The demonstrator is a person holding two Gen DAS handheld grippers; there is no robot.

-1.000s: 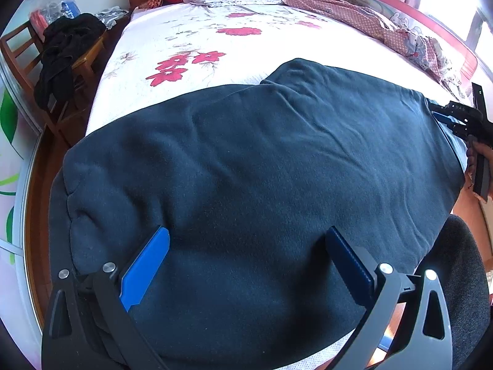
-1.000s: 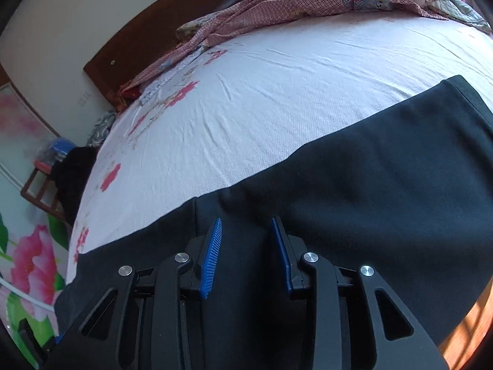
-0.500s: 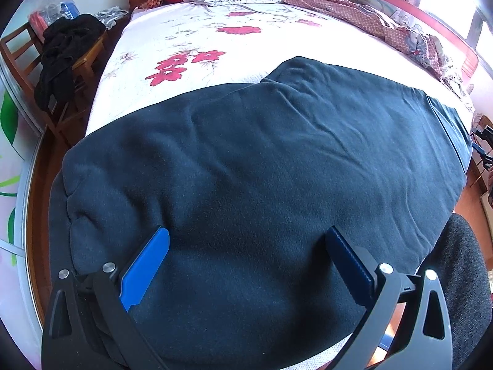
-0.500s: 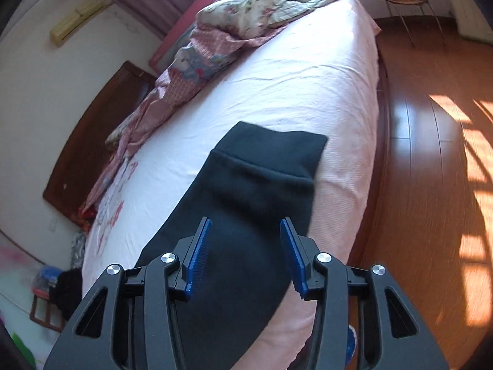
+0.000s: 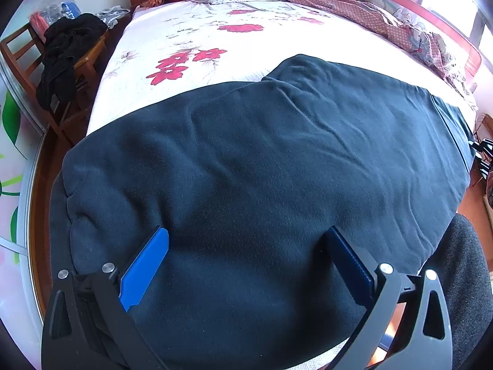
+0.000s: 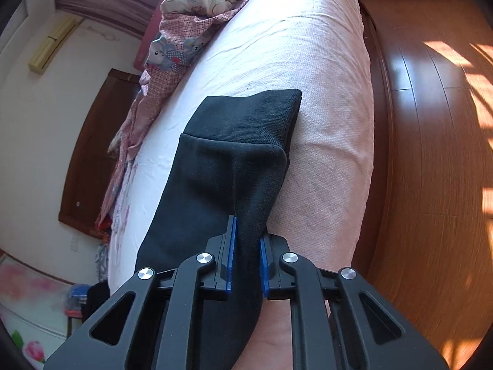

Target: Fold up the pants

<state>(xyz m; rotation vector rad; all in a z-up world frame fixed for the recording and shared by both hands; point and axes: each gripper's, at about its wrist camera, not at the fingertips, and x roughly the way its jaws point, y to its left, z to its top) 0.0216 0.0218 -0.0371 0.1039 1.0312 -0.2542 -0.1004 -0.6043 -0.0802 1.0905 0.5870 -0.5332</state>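
The pants [image 5: 262, 169], dark and fleecy, lie spread along the near edge of the bed [image 5: 215, 40], over its white sheet with red flowers. The left claw [image 5: 246, 246] is spread wide above the waist end of the pants, its 2 blue fingers [image 5: 144, 268] apart with nothing between them. In the right wrist view the right claw [image 6: 247, 246] is clamped on a raised fold of the pants [image 6: 222, 169] near the ribbed cuff [image 6: 246, 117], which lies flat on the bed [image 6: 323, 123] by its edge. A pink checked blanket [image 6: 172, 37] is bunched along the far side. A wooden chair [image 5: 24, 58] holding black clothes [image 5: 64, 49] stands beside the bed.
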